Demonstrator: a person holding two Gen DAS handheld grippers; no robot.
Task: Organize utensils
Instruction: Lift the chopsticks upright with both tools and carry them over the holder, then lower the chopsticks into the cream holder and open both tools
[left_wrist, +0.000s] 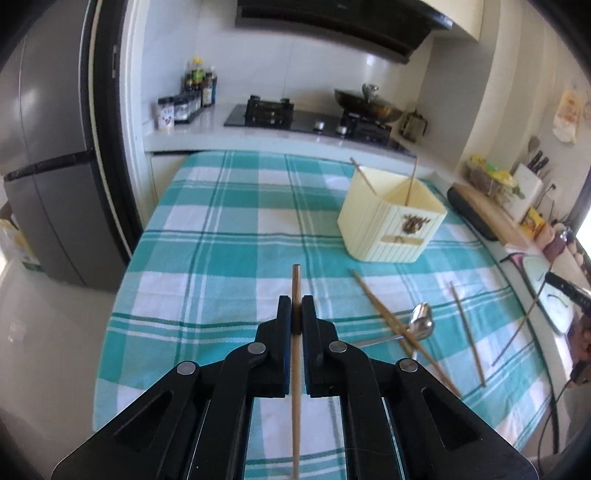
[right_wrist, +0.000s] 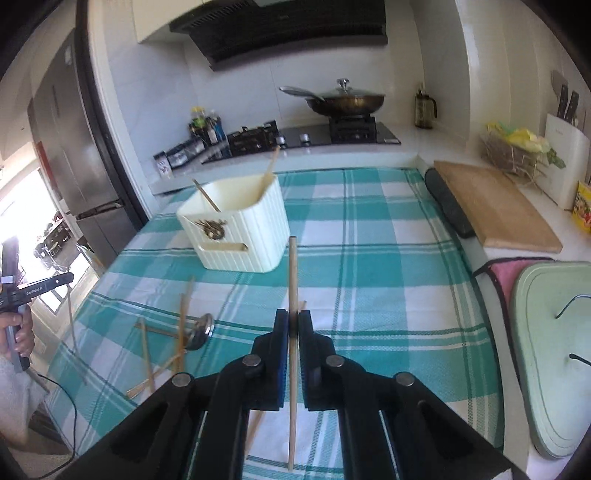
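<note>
Each hand-held black plastic gripper, the left one (left_wrist: 296, 306) and the right one (right_wrist: 293, 320), has two flat fingers with blue pads inside, wide arms with three-cornered holes, round silver pins at the joints, and a thin black cable (right_wrist: 72, 413) trailing from the left handle.

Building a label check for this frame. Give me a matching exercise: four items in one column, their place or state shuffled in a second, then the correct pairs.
Items
1. cream holder
2. ladle
3. wok
4. wooden cutting board

Places or states
A. on the stove, lid on
B. lying on the checked cloth among loose chopsticks
C. on the white counter beside the cloth
D. upright on the cloth, two chopsticks inside

Pairs: 1-D, 2-B, 3-A, 4-C
</note>
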